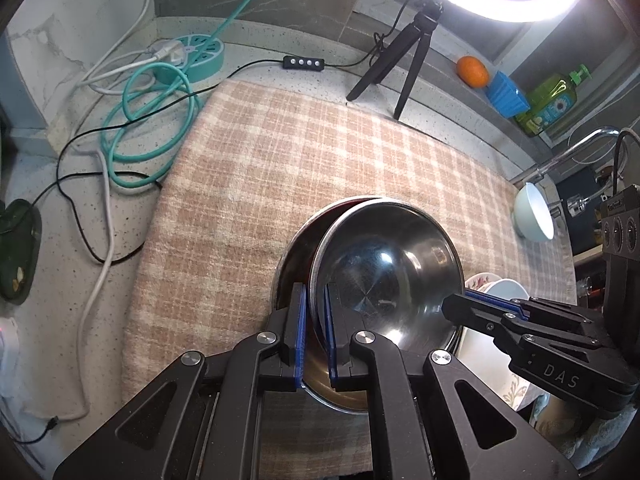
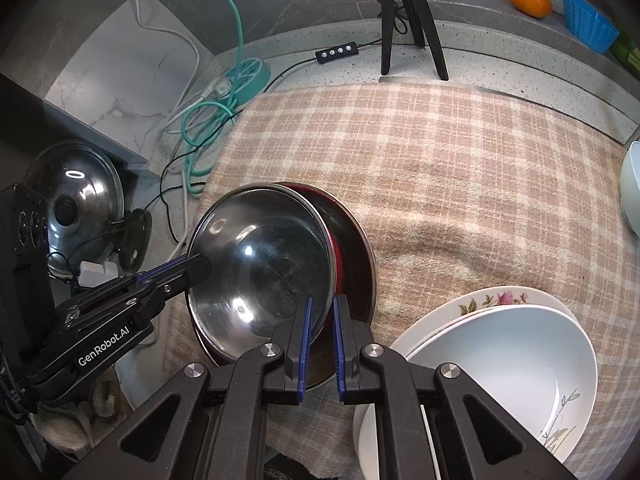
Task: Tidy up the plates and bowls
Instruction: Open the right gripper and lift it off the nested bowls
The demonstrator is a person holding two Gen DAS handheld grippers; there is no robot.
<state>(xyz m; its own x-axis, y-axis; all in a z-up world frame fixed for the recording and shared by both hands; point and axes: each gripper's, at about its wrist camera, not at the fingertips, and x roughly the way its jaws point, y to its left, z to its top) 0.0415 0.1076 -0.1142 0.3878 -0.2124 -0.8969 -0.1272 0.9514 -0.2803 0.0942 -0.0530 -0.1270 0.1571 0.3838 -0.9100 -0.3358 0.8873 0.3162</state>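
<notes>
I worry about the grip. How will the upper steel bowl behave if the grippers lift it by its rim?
The steel bowl looks polished, so its thin rim may slip between the pads. It seems stiff and probably light. It sits tilted in the lower bowl, so it may rock or clatter.

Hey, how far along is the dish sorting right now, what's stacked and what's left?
Done: a white bowl already sits in the floral plate. In hand: the left gripper and right gripper are both shut on opposite rims of the steel bowl, tilted over a second steel bowl on the checked cloth. Left: seating it, and the pale blue bowl standing apart.
</notes>
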